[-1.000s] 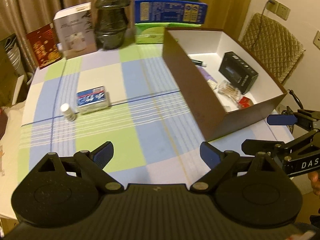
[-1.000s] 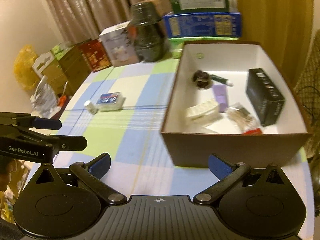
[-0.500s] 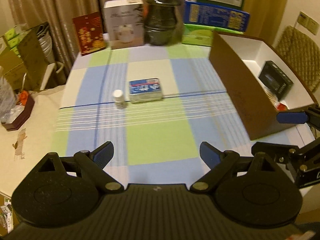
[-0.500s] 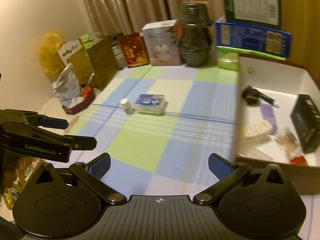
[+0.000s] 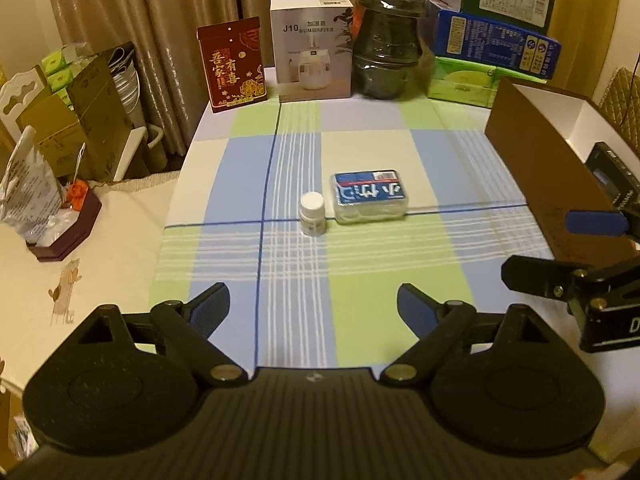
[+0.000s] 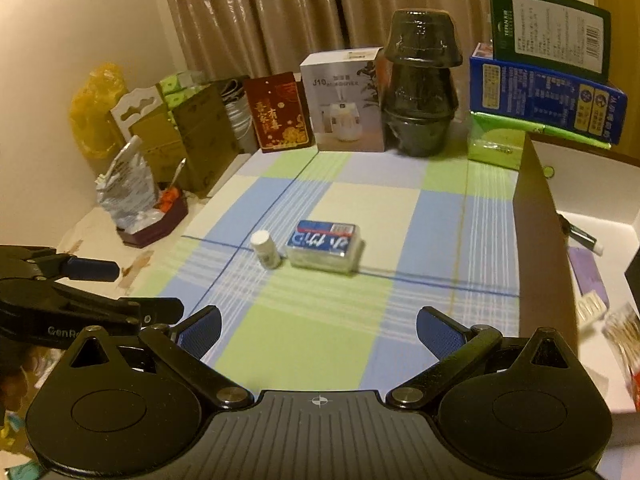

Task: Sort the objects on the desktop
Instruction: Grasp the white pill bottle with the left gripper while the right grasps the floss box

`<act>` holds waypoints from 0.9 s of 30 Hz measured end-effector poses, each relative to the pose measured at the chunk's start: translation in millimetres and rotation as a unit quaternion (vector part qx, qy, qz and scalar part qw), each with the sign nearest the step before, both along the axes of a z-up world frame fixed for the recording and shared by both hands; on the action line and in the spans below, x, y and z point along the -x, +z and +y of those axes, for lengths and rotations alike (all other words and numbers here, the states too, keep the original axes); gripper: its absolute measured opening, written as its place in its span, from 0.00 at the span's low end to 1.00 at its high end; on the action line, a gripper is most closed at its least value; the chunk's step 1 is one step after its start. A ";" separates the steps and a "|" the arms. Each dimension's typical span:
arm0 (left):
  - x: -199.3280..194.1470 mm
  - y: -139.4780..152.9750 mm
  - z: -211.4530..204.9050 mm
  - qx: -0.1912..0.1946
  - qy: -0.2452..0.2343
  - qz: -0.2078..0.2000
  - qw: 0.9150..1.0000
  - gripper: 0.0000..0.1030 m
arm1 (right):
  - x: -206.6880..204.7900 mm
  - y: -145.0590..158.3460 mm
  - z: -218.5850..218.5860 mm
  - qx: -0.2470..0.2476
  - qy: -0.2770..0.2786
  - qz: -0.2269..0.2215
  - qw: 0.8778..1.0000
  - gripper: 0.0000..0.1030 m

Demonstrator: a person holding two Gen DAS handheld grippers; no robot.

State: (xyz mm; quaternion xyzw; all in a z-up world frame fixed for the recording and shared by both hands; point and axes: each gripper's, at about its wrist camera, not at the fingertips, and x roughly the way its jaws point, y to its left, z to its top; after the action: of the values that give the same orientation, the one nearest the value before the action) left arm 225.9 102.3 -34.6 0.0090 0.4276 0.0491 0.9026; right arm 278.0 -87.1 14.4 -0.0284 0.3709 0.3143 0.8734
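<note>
A small white bottle [image 5: 312, 214] [image 6: 265, 249] stands on the checked tablecloth. Right beside it lies a clear plastic box with a blue label [image 5: 370, 196] [image 6: 324, 245]. Both sit ahead of my grippers, well beyond the fingertips. My left gripper [image 5: 313, 298] is open over the cloth; its jaws are closing with nothing between them. My right gripper [image 6: 319, 320] is open and empty. Each gripper shows at the edge of the other's view: the right gripper [image 5: 538, 246] and the left gripper [image 6: 148, 290]. A brown sorting box with a white inside [image 5: 548, 168] [image 6: 540, 240] stands at the right.
Along the back stand a red box [image 5: 234, 64], a white humidifier box [image 5: 312, 48], stacked dark pots [image 5: 388, 40], a green pack [image 5: 460, 84] and a blue carton [image 5: 496, 48]. A foil bag in a dark tray [image 5: 36, 204] sits at the left. The sorting box holds a black box [image 5: 612, 176] and a pen [image 6: 580, 234].
Both grippers have swung left, away from the brown box, so the bottle and the blue-labelled box now sit centred and closer. The left jaws have narrowed slightly.
</note>
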 end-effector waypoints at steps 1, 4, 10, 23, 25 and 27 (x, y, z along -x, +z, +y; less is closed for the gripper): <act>-4.3 -2.6 1.9 -0.002 -0.002 -0.001 1.000 0.83 | -3.7 -2.1 3.8 0.001 -0.003 -0.001 1.000 0.98; -19.7 -10.7 9.3 -0.001 -0.006 -0.006 1.000 0.80 | -13.7 -9.3 14.9 0.002 -0.010 -0.002 1.000 0.98; -44.1 -24.0 18.9 -0.002 -0.023 -0.015 1.000 0.80 | -33.2 -24.2 32.0 0.003 -0.017 -0.003 1.000 0.98; -96.4 -62.1 34.1 -0.004 -0.052 -0.010 0.999 0.60 | -77.7 -60.1 56.8 0.025 -0.037 0.018 0.999 0.98; -102.9 -66.7 33.5 -0.005 -0.065 -0.007 0.998 0.53 | -83.0 -63.2 57.3 0.029 -0.041 0.021 0.999 0.98; -108.8 -71.5 31.5 -0.014 -0.075 -0.005 0.997 0.51 | -88.9 -66.3 57.9 0.032 -0.044 0.023 0.998 0.98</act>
State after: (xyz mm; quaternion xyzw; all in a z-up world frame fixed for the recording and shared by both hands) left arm 334.7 133.8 -106.2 0.0531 0.4203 -0.0126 0.9057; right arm 366.9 -29.2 -51.9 -0.0329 0.4020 0.2640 0.8762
